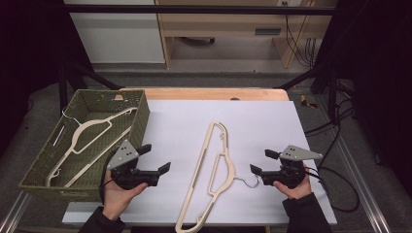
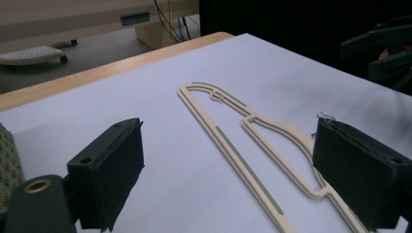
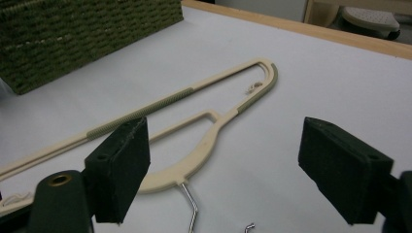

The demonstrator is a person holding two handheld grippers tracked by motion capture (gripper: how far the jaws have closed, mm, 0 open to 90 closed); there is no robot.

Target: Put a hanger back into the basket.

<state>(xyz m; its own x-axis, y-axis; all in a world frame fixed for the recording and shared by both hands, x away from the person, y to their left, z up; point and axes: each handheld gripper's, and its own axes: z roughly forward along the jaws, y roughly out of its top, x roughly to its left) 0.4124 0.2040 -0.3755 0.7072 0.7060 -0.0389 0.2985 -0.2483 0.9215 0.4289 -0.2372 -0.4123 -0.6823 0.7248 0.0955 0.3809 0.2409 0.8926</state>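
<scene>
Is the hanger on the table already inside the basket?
No, that hanger lies on the white sheet to the right of the basket, which holds a different hanger.

The high view is taken from above the person's side of the bench (image 1: 272,121), facing forward and down, so that the whole white surface is seen from some way off, with floor and furniture beyond its far edge. The left gripper view is taken low and close along the left claw (image 2: 228,174), facing across the bench toward the cream hanger (image 2: 252,145) lying just ahead of it; the right claw (image 2: 384,53) is seen far off at the upper right. The right gripper view is taken equally low along the right claw (image 3: 228,170), facing the same hanger (image 3: 194,116) and the green basket (image 3: 87,34) beyond it. The hanger (image 1: 214,170) is shared by all three views.
</scene>
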